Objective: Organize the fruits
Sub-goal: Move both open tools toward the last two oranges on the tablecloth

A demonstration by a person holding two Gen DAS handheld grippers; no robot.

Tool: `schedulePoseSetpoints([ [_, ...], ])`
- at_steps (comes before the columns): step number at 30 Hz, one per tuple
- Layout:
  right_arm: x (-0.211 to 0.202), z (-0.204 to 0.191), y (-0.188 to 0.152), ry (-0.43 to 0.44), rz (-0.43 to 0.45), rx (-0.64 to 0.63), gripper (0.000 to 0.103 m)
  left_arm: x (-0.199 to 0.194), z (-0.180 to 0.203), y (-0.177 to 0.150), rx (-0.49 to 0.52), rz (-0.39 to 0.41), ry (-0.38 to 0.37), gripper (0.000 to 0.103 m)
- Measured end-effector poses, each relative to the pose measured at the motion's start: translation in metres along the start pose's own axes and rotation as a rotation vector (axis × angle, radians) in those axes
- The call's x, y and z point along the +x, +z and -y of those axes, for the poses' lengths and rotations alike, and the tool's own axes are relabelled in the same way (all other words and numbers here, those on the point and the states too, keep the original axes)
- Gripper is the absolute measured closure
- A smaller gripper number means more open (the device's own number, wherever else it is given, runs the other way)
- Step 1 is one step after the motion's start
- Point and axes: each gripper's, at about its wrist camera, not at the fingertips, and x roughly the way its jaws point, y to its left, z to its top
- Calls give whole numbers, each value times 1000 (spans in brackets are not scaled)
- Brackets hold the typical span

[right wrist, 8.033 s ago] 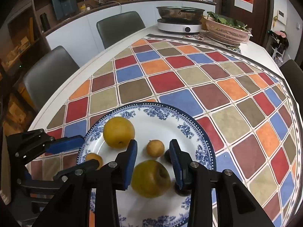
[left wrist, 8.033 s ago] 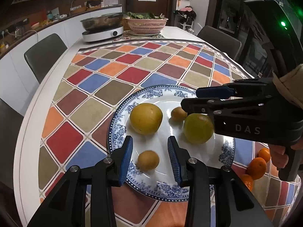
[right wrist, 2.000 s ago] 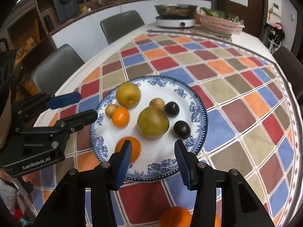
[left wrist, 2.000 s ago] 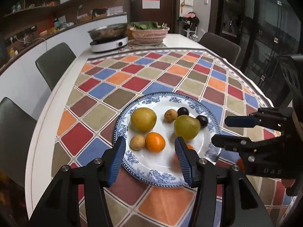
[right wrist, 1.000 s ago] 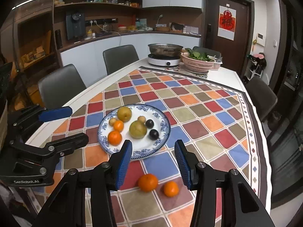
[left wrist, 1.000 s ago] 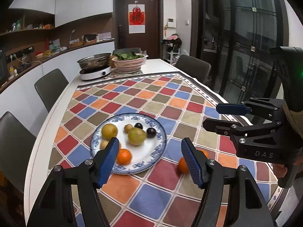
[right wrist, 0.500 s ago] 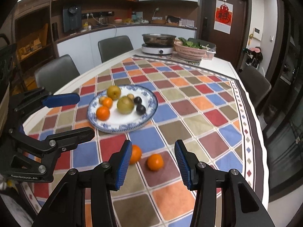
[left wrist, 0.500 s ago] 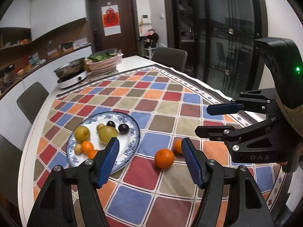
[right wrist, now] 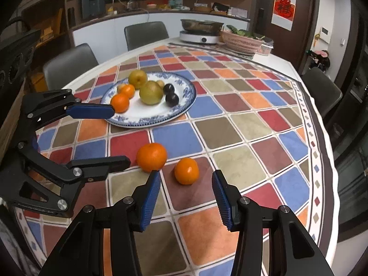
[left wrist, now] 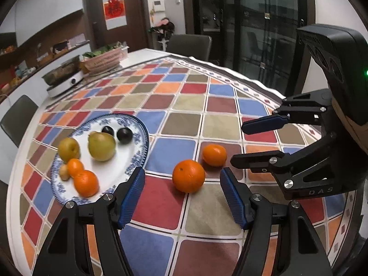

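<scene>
Orange between left claw fingers, perhaps.

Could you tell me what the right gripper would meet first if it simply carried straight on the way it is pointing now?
Most likely the smaller orange: it lies on the tablecloth just ahead of the open right gripper, between its fingers' line. Depth is uncertain.
</scene>
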Motion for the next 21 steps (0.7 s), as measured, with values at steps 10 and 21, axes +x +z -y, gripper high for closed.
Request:
schedulePoseSetpoints([
  [10,30,8,-5,21,-56,4,56,36,-2,-2,31,-73,-60,42],
  [21,37,10,-3,37,-66,10,56,53,-9,-4,-27,-105,-111,63],
])
